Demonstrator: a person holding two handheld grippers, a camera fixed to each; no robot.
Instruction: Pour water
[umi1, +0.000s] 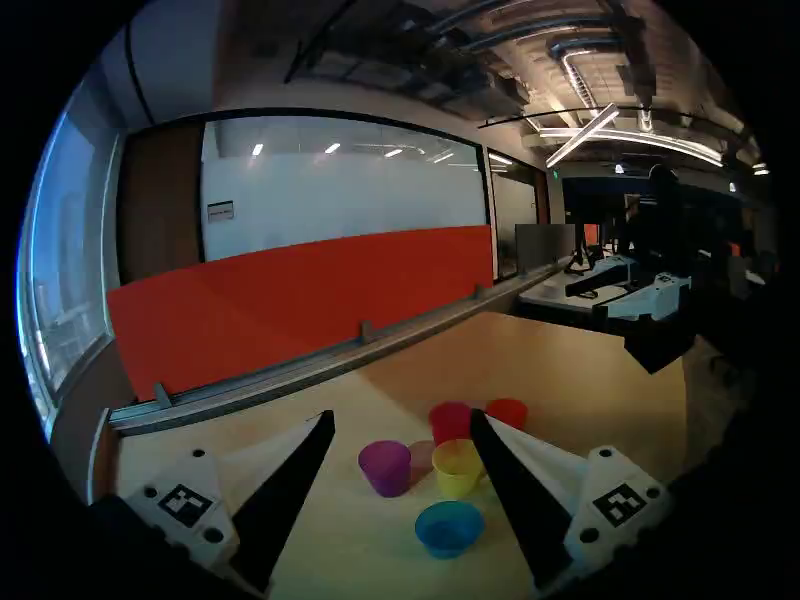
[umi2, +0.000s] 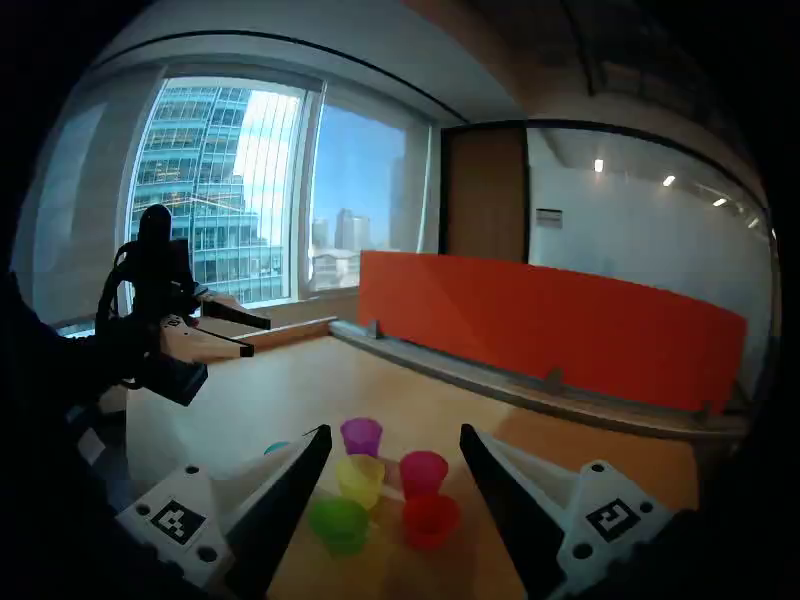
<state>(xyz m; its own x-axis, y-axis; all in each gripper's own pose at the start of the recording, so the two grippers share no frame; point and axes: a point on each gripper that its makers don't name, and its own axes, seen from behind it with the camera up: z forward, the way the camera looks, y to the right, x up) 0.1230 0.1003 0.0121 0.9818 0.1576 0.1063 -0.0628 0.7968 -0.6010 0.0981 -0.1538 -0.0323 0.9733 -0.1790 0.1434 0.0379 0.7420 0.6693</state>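
Observation:
Several small plastic cups stand clustered on the wooden table. In the left gripper view I see a purple cup (umi1: 385, 467), a yellow cup (umi1: 458, 467), a blue cup (umi1: 449, 527), a magenta cup (umi1: 450, 420) and a red cup (umi1: 507, 410). My left gripper (umi1: 400, 415) is open above and short of them, holding nothing. The right gripper view shows the purple cup (umi2: 361, 436), yellow cup (umi2: 360, 478), magenta cup (umi2: 423, 472), red cup (umi2: 431, 520) and a green cup (umi2: 338, 524). My right gripper (umi2: 393, 432) is open and holds nothing.
An orange partition (umi1: 300, 290) with a metal rail runs along the table's far side. The other gripper (umi1: 640, 300) hovers at the right edge of the table. In the right gripper view the left gripper (umi2: 200, 340) is at the left, held in a hand, before large windows (umi2: 220, 190).

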